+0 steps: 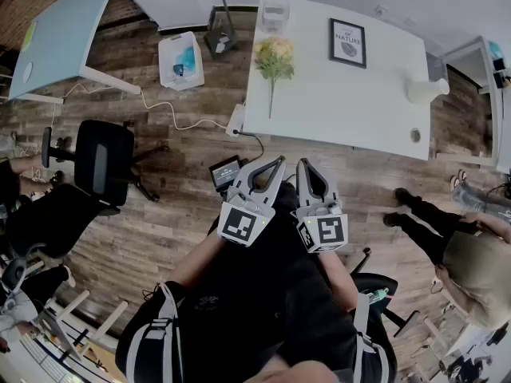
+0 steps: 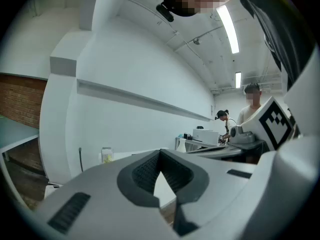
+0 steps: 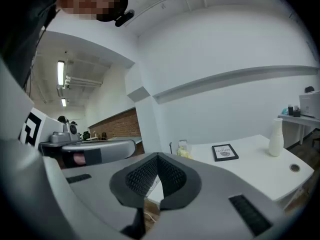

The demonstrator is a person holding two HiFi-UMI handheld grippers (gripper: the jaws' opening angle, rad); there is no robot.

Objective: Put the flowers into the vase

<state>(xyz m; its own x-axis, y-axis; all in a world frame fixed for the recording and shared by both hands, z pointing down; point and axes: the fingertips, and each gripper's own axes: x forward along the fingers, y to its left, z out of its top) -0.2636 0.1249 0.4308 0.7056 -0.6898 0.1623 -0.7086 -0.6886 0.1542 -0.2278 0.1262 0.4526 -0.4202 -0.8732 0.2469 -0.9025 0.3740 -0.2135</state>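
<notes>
The person stands back from the white table, both tools tucked in close to the body, side by side and pointing roughly level toward the table's near edge. Neither is doing any work. The left tongs are clenched tip to tip with nothing between them, and the right tongs are pressed together the same way, also empty. To me this looks like a resting carry before any reach begins.

The flowers lie flat near the table's left end. Their heads point toward the far edge and the long stem runs back toward the person, so the stem is the part offered for a pinch. The vase stands upright near the right end, well apart from the bunch, and the right gripper view shows its narrow neck pointing up, ready to take a stem from above. A framed print stands between the two, toward the back, leaving the nearer strip of tabletop bare for carrying the bunch across.

As I judge it, the task has not started. Whichever tongs go for the stem must open first, and the left ones sit on the flowers' side. The stem will then need tipping upright to drop into that slim neck.
</notes>
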